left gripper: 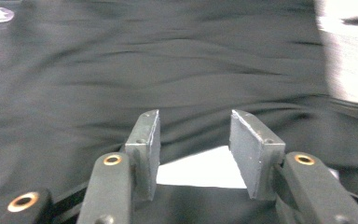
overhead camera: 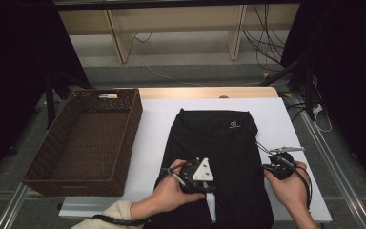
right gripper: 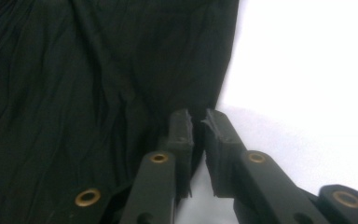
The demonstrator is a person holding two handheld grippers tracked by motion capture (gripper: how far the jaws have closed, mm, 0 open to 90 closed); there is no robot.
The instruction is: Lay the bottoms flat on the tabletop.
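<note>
Garment: a black garment [overhead camera: 217,162] lies flat on the white table top [overhead camera: 157,124], from mid-table down past the near edge; a small pale logo [overhead camera: 234,126] sits near its far hem.
Garment, near edge: a pale strip [overhead camera: 211,207] shows in a gap of the cloth just below the left gripper.
Left gripper: the left gripper [overhead camera: 198,176] hangs over the garment's near-left part, close to the table's near edge – a grey three-cornered plate on top, the person's left hand [overhead camera: 171,191] around it.
Left jaws: released; in the left gripper view [left gripper: 195,149] the pads stand well apart with nothing between them, blurred cloth lying beyond.
Right gripper: the right gripper [overhead camera: 279,164] sits at the garment's right edge, toward the table's right edge, held by the right hand [overhead camera: 290,188].
Right jaws: in the right gripper view [right gripper: 197,126] a narrow gap remains between the pads, directly at the cloth's border – whether cloth is pinched cannot be told.
Basket: a brown wicker basket [overhead camera: 45,162] rests at the table's left edge, well apart from the garment.
</note>
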